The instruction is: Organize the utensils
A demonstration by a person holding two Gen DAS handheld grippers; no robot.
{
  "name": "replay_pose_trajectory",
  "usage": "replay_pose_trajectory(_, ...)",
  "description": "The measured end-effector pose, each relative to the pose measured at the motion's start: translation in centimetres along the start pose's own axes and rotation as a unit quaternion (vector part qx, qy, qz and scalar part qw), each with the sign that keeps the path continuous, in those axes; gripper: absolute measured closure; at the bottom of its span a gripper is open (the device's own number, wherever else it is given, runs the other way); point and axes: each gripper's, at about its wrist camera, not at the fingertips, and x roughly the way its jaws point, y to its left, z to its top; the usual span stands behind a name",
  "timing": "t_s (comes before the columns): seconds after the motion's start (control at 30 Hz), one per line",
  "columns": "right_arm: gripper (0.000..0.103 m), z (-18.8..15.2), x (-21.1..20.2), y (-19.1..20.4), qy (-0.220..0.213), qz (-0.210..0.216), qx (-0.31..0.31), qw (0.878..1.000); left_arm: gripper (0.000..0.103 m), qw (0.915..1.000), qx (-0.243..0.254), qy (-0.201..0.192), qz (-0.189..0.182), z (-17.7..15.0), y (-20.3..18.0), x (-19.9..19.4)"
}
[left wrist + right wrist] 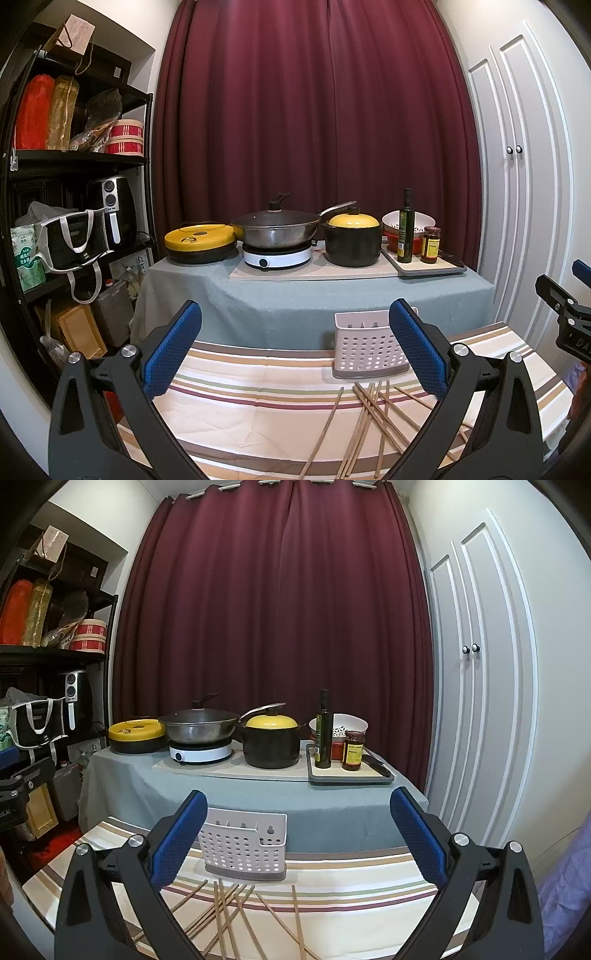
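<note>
Both grippers hover above a striped tablecloth [258, 387], holding nothing. Left gripper [295, 350]: blue-padded fingers [173, 347] spread wide apart, nothing between them. Right gripper [299, 834]: same, fingers [417, 834] wide apart and empty.

Wooden chopsticks [369, 417] lie loose on the striped cloth in a messy crossed pile, several overlapping, one [325, 428] lying a little apart to the left of the pile in the left wrist view. In the right wrist view the same chopsticks [229, 912] fan out below and between the fingers.

White perforated utensil holder [365, 350] stands upright at the far edge of the striped cloth, just behind the chopstick pile, not touching it as far as I can tell. From the right wrist view the holder [243, 845] shows inner dividers and a keyhole slot; a few thin tips show inside, too small to identify.

Behind, a grey-clothed table [295, 295] carries a yellow-lidded flat pan [201, 236], a lidded wok [275, 229] on a white induction cooker [277, 256], a black pot with yellow lid [352, 240], an oil bottle [405, 229] and a sauce jar [431, 245] on a tray, with a white bowl [421, 221] behind them. Dark red curtain [314, 110] at the back, black shelving [74, 158] left, white cupboard doors [517, 147] right.
</note>
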Motion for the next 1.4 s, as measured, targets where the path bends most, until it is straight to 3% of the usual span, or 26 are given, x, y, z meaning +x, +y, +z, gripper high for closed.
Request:
replay_pose_trajectory(1.1, 0.006, 0.04, -0.09, -0.08, -0.002, -0.001, -0.001, 1.000, 0.004, 1.0000, -0.004, 0.000, -0.001, -0.17, 0.22, 0.14)
replay_pose_trajectory(1.13, 0.006, 0.18, 0.35, 0.61, -0.030, 0.014, 0.002, 0.999, 0.004, 1.0000, -0.004, 0.000, -0.001, -0.39, -0.48, -0.06)
replay_pose_trajectory(1.17, 0.006, 0.05, -0.13, -0.19, -0.002, -0.001, -0.001, 1.000, 0.004, 1.0000, -0.003, 0.000, -0.001, -0.39, -0.56, -0.12)
replay_pose_trajectory(1.4, 0.006, 0.11, -0.16, -0.21, -0.003, -0.001, -0.002, 1.000, 0.004, 1.0000, -0.005, 0.000, -0.002, -0.43, -0.49, 0.04)
